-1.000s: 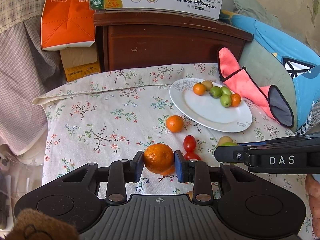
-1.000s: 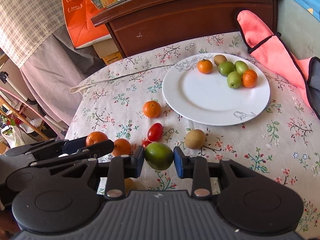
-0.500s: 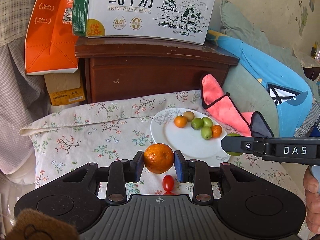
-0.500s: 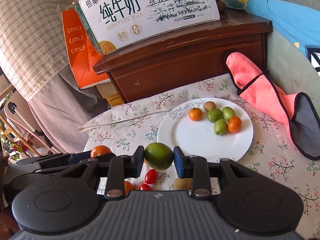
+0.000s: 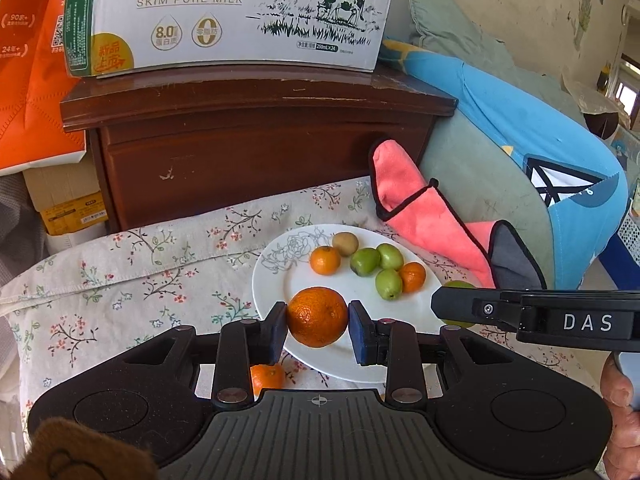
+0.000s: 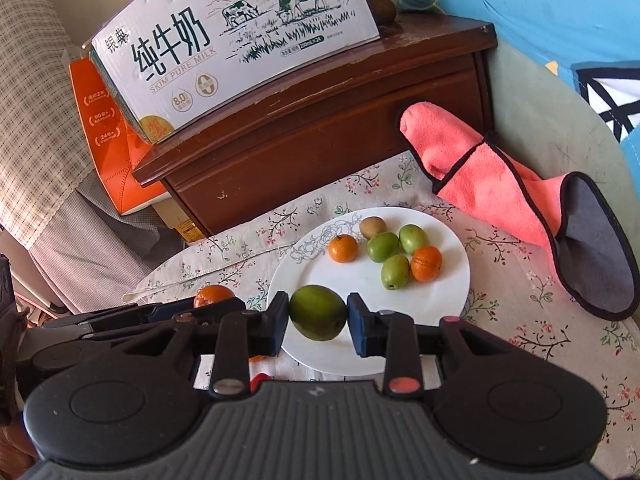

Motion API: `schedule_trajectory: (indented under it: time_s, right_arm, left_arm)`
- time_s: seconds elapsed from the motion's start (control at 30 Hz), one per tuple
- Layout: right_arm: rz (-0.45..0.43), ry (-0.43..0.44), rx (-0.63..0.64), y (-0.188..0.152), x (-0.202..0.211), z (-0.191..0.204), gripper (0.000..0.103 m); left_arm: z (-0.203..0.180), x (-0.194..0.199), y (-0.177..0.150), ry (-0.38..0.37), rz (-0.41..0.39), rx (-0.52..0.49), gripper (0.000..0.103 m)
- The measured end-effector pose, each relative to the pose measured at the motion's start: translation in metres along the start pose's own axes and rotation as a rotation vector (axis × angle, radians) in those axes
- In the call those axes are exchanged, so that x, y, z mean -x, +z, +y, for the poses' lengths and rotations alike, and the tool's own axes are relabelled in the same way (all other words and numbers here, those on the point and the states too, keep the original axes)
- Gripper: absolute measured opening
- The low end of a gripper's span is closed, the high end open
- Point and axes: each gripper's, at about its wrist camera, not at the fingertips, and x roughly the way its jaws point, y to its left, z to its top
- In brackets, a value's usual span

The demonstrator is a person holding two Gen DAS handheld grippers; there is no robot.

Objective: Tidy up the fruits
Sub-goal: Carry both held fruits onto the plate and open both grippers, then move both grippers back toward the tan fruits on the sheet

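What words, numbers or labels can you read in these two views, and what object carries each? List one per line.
"SKIM PURE MILK": milk carton
"纯牛奶": same carton
"8.0": round badge on the carton
"250ml×24": small print on the carton, barely legible
"DAS": side of the right gripper
"90", "24": orange box; other print too small to read

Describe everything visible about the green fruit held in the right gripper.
The green fruit is oval, smooth-skinned and dull olive green, with a darker shaded underside. The right gripper clamps it between its blue-padded jaws, one on each side. It looks held above the near rim of the white plate, touching nothing else visible.
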Motion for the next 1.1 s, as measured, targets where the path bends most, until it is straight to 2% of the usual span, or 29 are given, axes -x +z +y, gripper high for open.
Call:
schedule_trajectory:
  time_s: [0.53, 0.8, 0.97, 1.03, 1.1]
  right_arm:
    - [0.059, -0.075, -0.053, -0.007, -0.038, -0.022, 0.032]
    - [0.072, -0.085, -0.088, -0.008, -0.051, -0.029, 0.034]
    - [0.046, -0.073, -0.114, -0.004, -0.044, -0.029, 0.035]
    - [0.037, -0.076, -0.107, -0.003, -0.042, -0.027, 0.035]
    - [0.037, -0.07, -0.105, -0.002, -0.04, -0.026, 0.035]
  left_arm:
    - [-0.004, -0.048, -0.005, -0.004, 0.064, -0.001, 0.03]
    - [-0.005, -0.05, -0.006, 0.003, 0.059, 0.008, 0.032]
    - [-0.002, -0.039, -0.001, 0.018, 0.027, 0.032, 0.046]
    - [-0.001, -0.033, 0.0, 0.027, 0.014, 0.039, 0.056]
    - [-0.001, -0.027, 0.001, 0.041, 0.003, 0.04, 0.062]
